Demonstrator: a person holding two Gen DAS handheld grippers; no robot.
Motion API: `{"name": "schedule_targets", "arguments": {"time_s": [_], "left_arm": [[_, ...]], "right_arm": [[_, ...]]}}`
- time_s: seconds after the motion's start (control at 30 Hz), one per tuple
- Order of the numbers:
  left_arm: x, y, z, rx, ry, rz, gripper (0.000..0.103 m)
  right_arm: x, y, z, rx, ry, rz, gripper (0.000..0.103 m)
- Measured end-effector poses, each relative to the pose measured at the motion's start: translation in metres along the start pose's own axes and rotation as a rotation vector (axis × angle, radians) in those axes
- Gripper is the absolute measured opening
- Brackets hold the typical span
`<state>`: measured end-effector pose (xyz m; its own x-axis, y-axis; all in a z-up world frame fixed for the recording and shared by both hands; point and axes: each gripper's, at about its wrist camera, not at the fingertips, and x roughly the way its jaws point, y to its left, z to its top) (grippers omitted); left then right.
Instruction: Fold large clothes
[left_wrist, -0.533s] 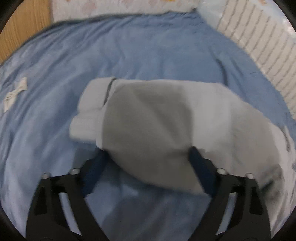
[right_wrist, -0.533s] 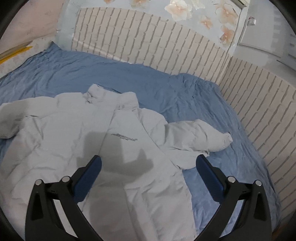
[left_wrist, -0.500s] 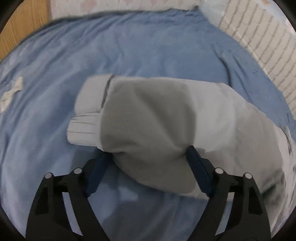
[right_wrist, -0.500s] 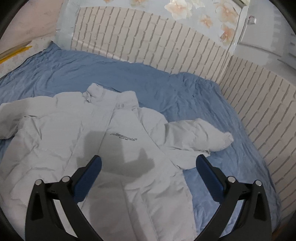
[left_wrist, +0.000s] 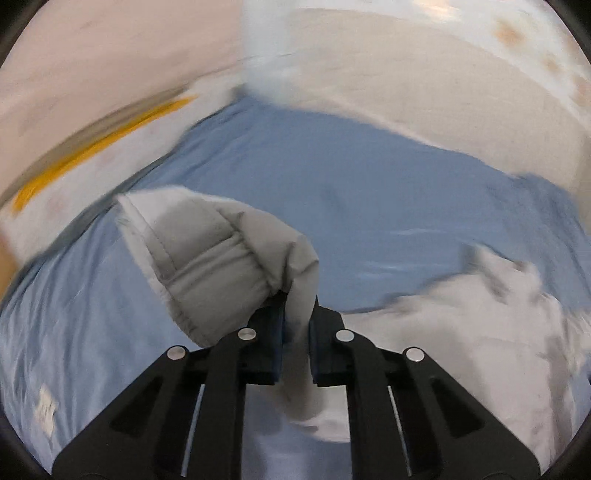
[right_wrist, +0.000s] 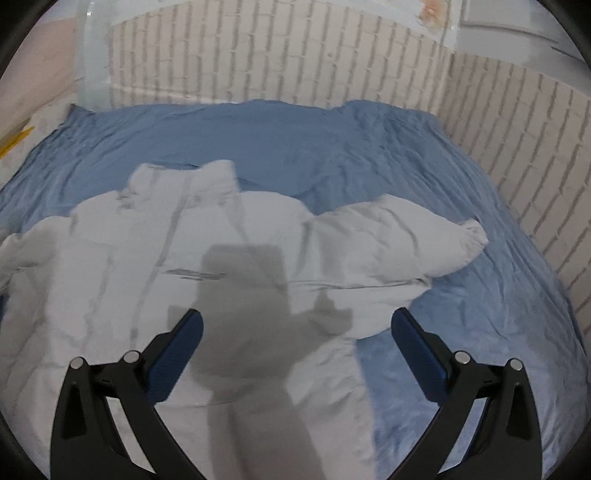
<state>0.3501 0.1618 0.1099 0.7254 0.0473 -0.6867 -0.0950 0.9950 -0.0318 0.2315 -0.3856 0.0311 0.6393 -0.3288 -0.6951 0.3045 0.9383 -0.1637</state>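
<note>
Right, my left gripper (left_wrist: 297, 314) has its jaws pinched on the left sleeve (left_wrist: 218, 254) of the pale grey quilted puffer jacket (right_wrist: 192, 280), near the cuff end, with fabric bunched between the pads and the sleeve lifted off the bed. The left view is heavily motion-blurred, so I can't tell exactly how deep the bite is.

My right gripper (right_wrist: 297, 343) hangs above the jacket body with its jaws spread wide, holding nothing. The jacket lies front-up on the blue bedsheet (right_wrist: 332, 147), collar (right_wrist: 195, 181) toward the white brick-pattern wall (right_wrist: 295, 55), with its right sleeve (right_wrist: 399, 240) splayed out to the side.

Handling, as I judge it: light but bulky, with soft padded fill. It'll spring back and trap air, so folds won't stay unless pressed. The shell looks smooth, likely slippery, so a shallow pinch could slide off.

I'd grip at seams or the cuff, where stitching gives the pads something to hold. For the right side I'd take the sleeve by its cuff (right_wrist: 474, 236), not mid-panel.
</note>
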Motion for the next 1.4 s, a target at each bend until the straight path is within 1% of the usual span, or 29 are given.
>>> {"name": "schedule_targets", "arguments": {"time_s": [0.07, 0.1, 0.13, 0.17, 0.2, 0.23, 0.27, 0.33, 0.4, 0.43, 0.47, 0.5, 0.57, 0.6, 0.63, 0.67, 0.77, 0.8, 0.83, 0.87, 0.97, 1.03, 1.13, 1.17, 1.2, 1.27, 1.33, 1.37, 1.4], "left_arm": [[0.005, -0.045, 0.007, 0.070, -0.003, -0.070, 0.009], [0.009, -0.074, 0.003, 0.107, 0.005, -0.106, 0.009], [0.020, -0.101, 0.000, 0.129, 0.023, -0.148, 0.008], [0.026, -0.116, -0.003, 0.134, 0.040, -0.177, 0.008], [0.034, -0.143, -0.018, 0.133, 0.083, -0.231, 0.008], [0.034, -0.163, -0.036, 0.132, 0.120, -0.263, 0.008], [0.044, -0.187, -0.050, 0.138, 0.172, -0.302, 0.008], [0.061, -0.233, -0.069, 0.160, 0.243, -0.375, 0.007], [0.060, -0.277, -0.082, 0.166, 0.282, -0.471, 0.006], [0.058, -0.296, -0.086, 0.177, 0.287, -0.506, 0.006], [0.055, -0.317, -0.094, 0.210, 0.274, -0.516, 0.007], [0.057, -0.329, -0.104, 0.249, 0.273, -0.493, 0.007], [0.074, -0.344, -0.121, 0.289, 0.316, -0.425, 0.008], [0.085, -0.344, -0.131, 0.297, 0.355, -0.403, 0.008], [0.090, -0.344, -0.137, 0.311, 0.370, -0.400, 0.010], [0.088, -0.341, -0.140, 0.328, 0.367, -0.402, 0.011], [0.062, -0.334, -0.143, 0.376, 0.363, -0.414, 0.022], [0.054, -0.334, -0.142, 0.382, 0.374, -0.454, 0.054], [0.042, -0.331, -0.140, 0.371, 0.375, -0.508, 0.100], [0.026, -0.333, -0.138, 0.364, 0.345, -0.525, 0.100], [-0.016, -0.328, -0.139, 0.426, 0.222, -0.491, 0.100], [-0.036, -0.313, -0.136, 0.446, 0.194, -0.477, 0.100], [-0.060, -0.266, -0.128, 0.498, 0.097, -0.370, 0.100], [-0.062, -0.246, -0.122, 0.498, 0.066, -0.313, 0.100], [-0.060, -0.239, -0.115, 0.492, 0.049, -0.259, 0.100], [-0.045, -0.193, -0.099, 0.446, 0.021, -0.142, 0.100], [-0.024, -0.161, -0.087, 0.408, 0.046, -0.083, 0.100], [-0.010, -0.145, -0.081, 0.385, 0.072, -0.060, 0.097], [0.003, -0.138, -0.080, 0.368, 0.094, -0.050, 0.095]], "right_arm": [[0.008, -0.010, 0.001, 0.009, 0.008, -0.013, 0.102], [0.011, -0.014, 0.002, 0.010, 0.011, -0.012, 0.102], [0.013, -0.018, 0.002, 0.009, 0.013, -0.011, 0.102], [0.015, -0.021, 0.002, 0.005, 0.016, -0.012, 0.102], [0.018, -0.024, 0.001, 0.000, 0.020, -0.012, 0.102], [0.020, -0.027, 0.001, -0.004, 0.023, -0.013, 0.102], [0.023, -0.031, 0.001, -0.010, 0.025, -0.023, 0.102], [0.029, -0.038, 0.000, -0.017, 0.031, -0.043, 0.102], [0.034, -0.047, 0.000, -0.015, 0.035, -0.053, 0.102], [0.037, -0.051, 0.001, -0.011, 0.036, -0.057, 0.102], [0.039, -0.055, 0.001, -0.003, 0.036, -0.058, 0.102], [0.041, -0.059, 0.001, 0.004, 0.037, -0.058, 0.102], [0.047, -0.064, -0.002, 0.027, 0.059, -0.054, 0.102], [0.049, -0.065, -0.005, 0.031, 0.067, -0.054, 0.102], [0.051, -0.066, -0.008, 0.033, 0.078, -0.057, 0.102], [0.051, -0.066, -0.012, 0.029, 0.085, -0.066, 0.102], [0.049, -0.074, -0.016, 0.052, 0.092, -0.074, 0.102], [0.048, -0.078, -0.017, 0.073, 0.093, -0.063, 0.102], [0.046, -0.081, -0.016, 0.091, 0.094, -0.054, 0.102], [0.044, -0.083, -0.016, 0.104, 0.094, -0.049, 0.102], [0.035, -0.081, -0.014, 0.124, 0.081, -0.052, 0.102], [0.032, -0.077, -0.013, 0.118, 0.088, -0.045, 0.102], [0.029, -0.059, -0.007, 0.085, 0.094, -0.023, 0.102], [0.028, -0.047, -0.003, 0.071, 0.088, -0.005, 0.102], [0.028, -0.039, -0.001, 0.064, 0.085, 0.009, 0.102], [0.031, -0.009, 0.008, 0.034, 0.081, 0.063, 0.102], [0.037, 0.018, 0.016, 0.010, 0.090, 0.124, 0.102], [0.044, 0.039, 0.023, -0.006, 0.100, 0.179, 0.102], [0.048, 0.051, 0.027, -0.019, 0.106, 0.205, 0.101]]}}
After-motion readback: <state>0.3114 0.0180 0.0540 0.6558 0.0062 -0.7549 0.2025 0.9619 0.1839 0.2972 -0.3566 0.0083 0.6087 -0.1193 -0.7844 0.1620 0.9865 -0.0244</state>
